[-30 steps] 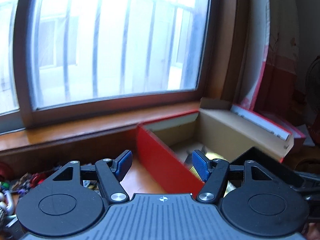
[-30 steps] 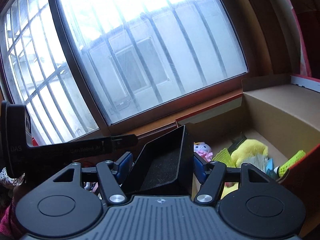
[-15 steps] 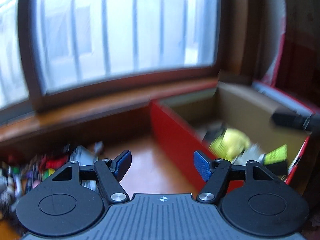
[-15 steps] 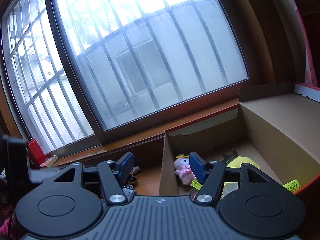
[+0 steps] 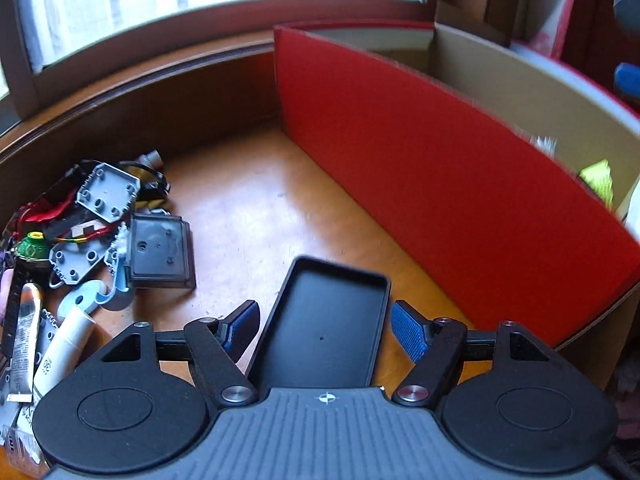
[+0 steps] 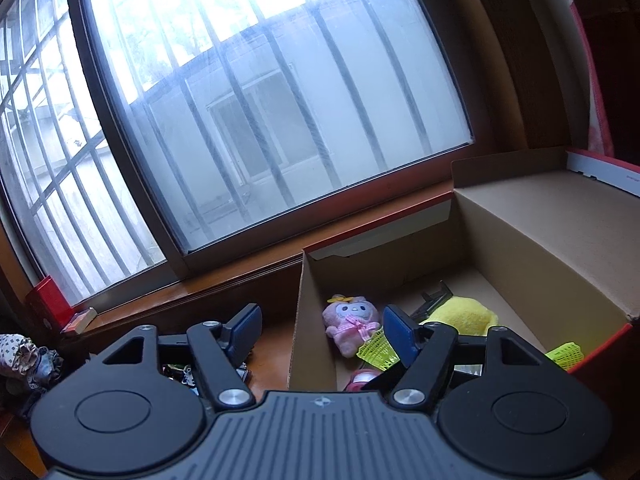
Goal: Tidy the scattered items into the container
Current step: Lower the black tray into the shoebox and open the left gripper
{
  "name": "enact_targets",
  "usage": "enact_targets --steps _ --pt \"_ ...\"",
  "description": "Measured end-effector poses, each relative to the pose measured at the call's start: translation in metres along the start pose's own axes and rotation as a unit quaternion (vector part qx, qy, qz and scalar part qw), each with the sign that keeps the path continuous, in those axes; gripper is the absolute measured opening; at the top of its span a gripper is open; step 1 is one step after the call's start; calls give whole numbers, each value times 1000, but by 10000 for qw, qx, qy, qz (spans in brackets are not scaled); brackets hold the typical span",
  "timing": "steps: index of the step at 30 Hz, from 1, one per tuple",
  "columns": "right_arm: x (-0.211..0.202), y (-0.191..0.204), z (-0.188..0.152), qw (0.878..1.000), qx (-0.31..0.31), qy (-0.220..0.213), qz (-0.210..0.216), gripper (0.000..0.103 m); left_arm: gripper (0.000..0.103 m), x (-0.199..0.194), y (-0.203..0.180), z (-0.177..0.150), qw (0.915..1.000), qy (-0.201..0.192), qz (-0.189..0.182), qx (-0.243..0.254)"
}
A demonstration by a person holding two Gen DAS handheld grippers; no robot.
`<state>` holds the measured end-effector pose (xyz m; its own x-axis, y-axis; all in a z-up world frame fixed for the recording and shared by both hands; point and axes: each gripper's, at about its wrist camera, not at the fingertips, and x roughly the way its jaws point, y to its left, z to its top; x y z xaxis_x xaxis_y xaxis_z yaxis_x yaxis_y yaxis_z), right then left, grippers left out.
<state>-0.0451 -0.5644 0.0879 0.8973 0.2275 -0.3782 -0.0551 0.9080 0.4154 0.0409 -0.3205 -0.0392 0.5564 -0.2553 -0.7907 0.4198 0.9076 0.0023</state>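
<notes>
Left gripper (image 5: 324, 326) held wide, nothing gripped; black tray (image 5: 320, 332) seen between fingers, on table below. Toy pile (image 5: 80, 240) to its left, red box (image 5: 440, 184) to right. Right gripper (image 6: 320, 330) wide, empty; pink doll (image 6: 352, 326) already in box just ahead.

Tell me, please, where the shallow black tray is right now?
In the left wrist view, the black tray lies on the wooden table, between the open left claw's fingers, with the red box to its right.
</notes>
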Motion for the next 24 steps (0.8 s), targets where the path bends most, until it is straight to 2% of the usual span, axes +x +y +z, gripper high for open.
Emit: enact_targets --steps 7,11,17,24 --pt "-1 -2 -2 9999 56 -44 -118 71 66 2 1 -5 9999 -127 43 98" --pt "-1 -1 -2 9999 47 -57 -134 71 66 -19 11 5 9990 -433 46 -49" --pt "1 -4 -3 9998 63 -31 -161 71 66 -63 21 51 9926 -1196 -99 -184" --pt "-5 -11 -4 9996 88 -69 -250 73 67 -74 -12 107 9835 -1742 -405 267"
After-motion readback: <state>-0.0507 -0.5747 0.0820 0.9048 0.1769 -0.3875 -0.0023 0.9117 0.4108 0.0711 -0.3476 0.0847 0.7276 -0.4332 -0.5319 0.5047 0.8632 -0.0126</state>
